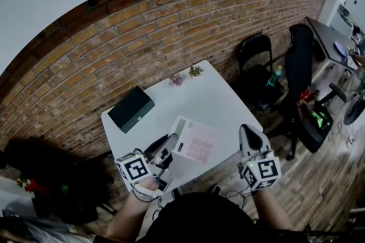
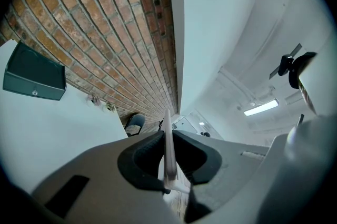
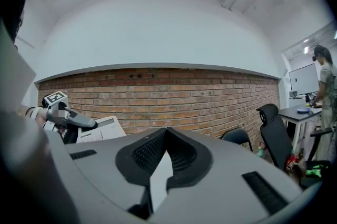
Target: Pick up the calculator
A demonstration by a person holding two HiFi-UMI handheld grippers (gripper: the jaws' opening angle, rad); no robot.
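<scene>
The calculator [image 1: 194,148] is white with pink keys and hangs over the near part of the white table [image 1: 211,96]. My left gripper [image 1: 165,149] is shut on its left edge. In the left gripper view the calculator [image 2: 169,157] shows edge-on as a thin pale strip pinched between the black pads, with the left gripper [image 2: 169,136] rolled sideways. My right gripper [image 1: 246,130] hovers at the table's near right edge, shut and empty. The right gripper view shows the right gripper [image 3: 166,131] with its pads together, and the calculator [image 3: 100,131] held at the left.
A dark green box [image 1: 132,109] lies at the table's far left. Two small flower trinkets [image 1: 195,71] sit at its far edge by the brick wall. A black folding chair [image 1: 255,53] and an office chair [image 1: 299,59] stand to the right. A person [image 3: 326,81] stands at a desk.
</scene>
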